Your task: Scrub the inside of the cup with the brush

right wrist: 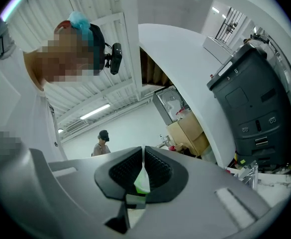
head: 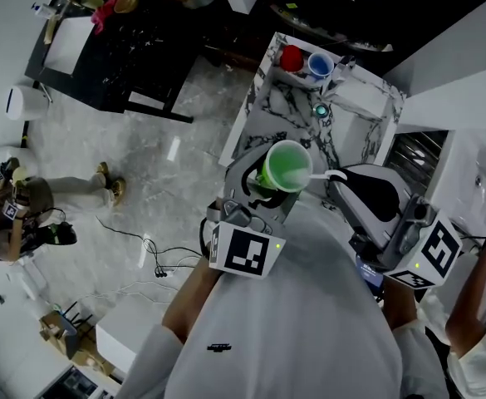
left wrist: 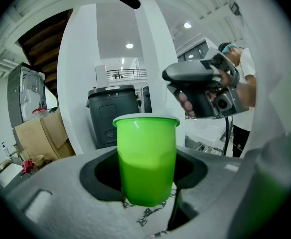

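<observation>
Gripping green cup [left wrist: 146, 153] in left tongs [left wrist: 145, 183], spread to cup width, one pad on each side of lower body. Held off the marble surface [head: 276, 98], open rim toward head camera, veined top showing just below cup base. Pinching right tongs [right wrist: 143, 171] nearly together, only a thin slit between pads, sliver of green visible through it. In head view, clamped on thin white brush [head: 330, 174] handle, reaching across to cup rim. Cannot tell bristle depth inside. Red cup [head: 292, 57] and blue cup [head: 320, 64] side by side at far end of surface, well apart from the tongs.
</observation>
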A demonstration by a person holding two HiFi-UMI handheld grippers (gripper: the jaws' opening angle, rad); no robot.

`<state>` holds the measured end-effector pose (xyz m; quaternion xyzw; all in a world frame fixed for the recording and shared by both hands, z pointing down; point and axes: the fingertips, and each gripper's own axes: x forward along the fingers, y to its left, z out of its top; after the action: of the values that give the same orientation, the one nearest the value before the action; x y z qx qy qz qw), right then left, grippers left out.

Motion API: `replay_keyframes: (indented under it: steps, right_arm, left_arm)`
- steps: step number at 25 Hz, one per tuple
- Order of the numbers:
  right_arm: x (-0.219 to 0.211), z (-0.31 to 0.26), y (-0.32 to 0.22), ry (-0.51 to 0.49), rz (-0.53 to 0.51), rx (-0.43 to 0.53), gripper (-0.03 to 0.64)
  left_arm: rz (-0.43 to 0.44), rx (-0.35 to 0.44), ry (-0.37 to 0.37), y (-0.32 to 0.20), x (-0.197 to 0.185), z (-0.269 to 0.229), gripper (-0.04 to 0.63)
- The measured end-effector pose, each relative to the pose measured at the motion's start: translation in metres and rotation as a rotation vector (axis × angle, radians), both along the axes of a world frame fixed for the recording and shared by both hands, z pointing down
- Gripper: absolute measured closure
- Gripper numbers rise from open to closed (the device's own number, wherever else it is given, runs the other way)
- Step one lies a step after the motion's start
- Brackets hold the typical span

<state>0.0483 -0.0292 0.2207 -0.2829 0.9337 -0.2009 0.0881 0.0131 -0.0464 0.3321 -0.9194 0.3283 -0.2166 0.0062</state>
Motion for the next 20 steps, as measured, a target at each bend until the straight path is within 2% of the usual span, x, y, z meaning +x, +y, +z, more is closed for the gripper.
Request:
replay_keyframes:
  steps: [8, 12, 20]
  right_arm:
    - [-0.022, -0.007, -0.002, -0.026, -0.060, 0.033, 0.597]
    - [-0.027, -0.010, -0.012, -0.023, -0.055, 0.069, 0.597]
    - [-0.020, 0.010, -0.025, 0.019, -0.010, 0.064, 0.598]
  left_arm:
    - [0.013, 0.002, -0.012, 0.003, 0.005, 0.002, 0.336]
    - [0.025, 0.002, -0.011, 0.003, 0.007, 0.001, 0.336]
    - [0.034, 0.000, -0.023, 0.010, 0.007, 0.001, 0.336]
